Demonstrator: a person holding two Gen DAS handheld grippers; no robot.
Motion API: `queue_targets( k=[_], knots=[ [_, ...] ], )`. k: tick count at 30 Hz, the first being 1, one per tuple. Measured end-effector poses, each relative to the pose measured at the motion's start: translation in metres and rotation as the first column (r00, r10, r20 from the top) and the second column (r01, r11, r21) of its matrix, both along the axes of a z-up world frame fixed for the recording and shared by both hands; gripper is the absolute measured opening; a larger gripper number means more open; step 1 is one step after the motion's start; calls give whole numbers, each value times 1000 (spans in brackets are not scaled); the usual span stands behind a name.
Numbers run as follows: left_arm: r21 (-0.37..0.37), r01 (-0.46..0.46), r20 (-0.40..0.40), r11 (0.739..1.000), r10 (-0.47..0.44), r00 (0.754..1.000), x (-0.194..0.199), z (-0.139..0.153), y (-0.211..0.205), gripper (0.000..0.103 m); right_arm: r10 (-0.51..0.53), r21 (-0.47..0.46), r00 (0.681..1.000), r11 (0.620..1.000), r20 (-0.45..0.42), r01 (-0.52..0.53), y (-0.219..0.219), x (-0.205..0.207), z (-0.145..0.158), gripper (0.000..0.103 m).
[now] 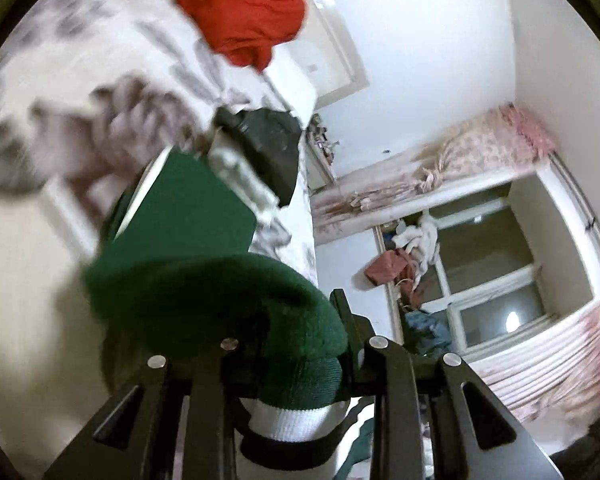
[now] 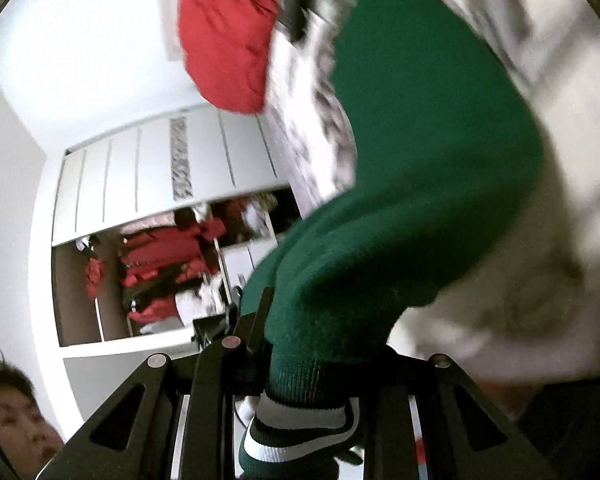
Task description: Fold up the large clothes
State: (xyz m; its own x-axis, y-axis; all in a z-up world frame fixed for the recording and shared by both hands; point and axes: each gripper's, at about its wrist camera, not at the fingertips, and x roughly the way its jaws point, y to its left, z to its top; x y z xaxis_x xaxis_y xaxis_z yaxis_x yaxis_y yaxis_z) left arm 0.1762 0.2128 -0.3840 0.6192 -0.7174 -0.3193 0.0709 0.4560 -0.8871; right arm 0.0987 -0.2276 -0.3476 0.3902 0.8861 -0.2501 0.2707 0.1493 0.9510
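Observation:
A dark green knitted garment (image 1: pixel 204 288) with a white-striped ribbed hem (image 1: pixel 296 420) hangs in the air between both grippers. My left gripper (image 1: pixel 296 344) is shut on the hem; the cloth bulges over its left finger and hides it. Further off in the left wrist view, a blurred hand (image 1: pixel 112 132) holds the right gripper (image 1: pixel 244 168) at the garment's other end. In the right wrist view the green garment (image 2: pixel 420 160) fills the middle. My right gripper (image 2: pixel 312 344) is shut on its striped cuff (image 2: pixel 300 420).
A red garment (image 1: pixel 240 8) (image 2: pixel 224 40) lies on a bed with a white and grey patterned sheet (image 1: pixel 100 40). A window with pink curtains (image 1: pixel 500 280) is at the right. An open wardrobe with red clothes (image 2: pixel 160 260) stands behind, with a person's head (image 2: pixel 12 412) low left.

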Motion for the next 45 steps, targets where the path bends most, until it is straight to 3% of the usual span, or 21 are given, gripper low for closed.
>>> queue_targets(
  k=[4,7,10,13,16,21,25,27,28,33,35,37,39,40,41,43,45],
  knots=[
    [53,12,-12,999,-11,1000,64,-16,-3,24,-32,-63,998,997,49,35,-23,81,10,23],
    [63,17,-77,998,-12,997,101,-44,0,24,-58,-75,998,995,9,58,-17,144,-4,23],
    [75,16,-194,997,-1,981,149,-88,-4,24,-78,-58,994,996,-82,73,-31,198,-50,23],
    [94,43,-349,995,-8,937,194,-136,-9,25,-100,-34,972,995,-212,95,-49,242,-109,26],
    [109,59,-421,992,-7,907,208,-152,-9,25,-96,31,948,993,-303,111,-60,264,-152,37],
    [102,71,-426,992,-21,905,198,-132,-5,30,-24,165,959,984,-281,73,-69,286,-158,49],
    [36,39,-425,999,-20,905,205,-127,1,38,-18,188,961,980,-277,72,-76,286,-159,52],
    [-32,19,-412,999,-31,911,212,-133,3,48,-29,215,958,972,-285,93,-83,290,-162,57],
    [-60,2,-395,998,-25,918,216,-136,4,58,-38,233,955,966,-293,110,-85,290,-165,60],
    [-16,-69,-350,997,59,935,226,-143,9,84,-115,237,960,955,-256,178,-113,306,-165,62],
    [-1,-97,-332,995,91,939,227,-144,11,89,-119,173,968,972,-222,159,-124,314,-155,62],
    [70,-104,-307,992,121,944,225,-139,9,89,-71,-54,987,997,-142,64,-133,324,-133,66],
    [172,-102,-265,980,145,953,223,-130,5,89,25,-291,997,956,-77,-46,-131,330,-112,82],
    [228,-107,-233,968,161,959,220,-125,3,100,82,-386,994,917,-65,-101,-127,331,-107,82],
    [288,-119,-202,950,181,963,218,-119,0,103,163,-464,985,869,-58,-172,-118,333,-106,83],
    [368,-138,-157,919,208,965,213,-113,-3,103,264,-492,961,829,-78,-267,-104,336,-118,84],
    [426,-154,-141,892,233,962,207,-109,-4,103,318,-456,942,827,-105,-330,-92,342,-142,89]
  ],
)
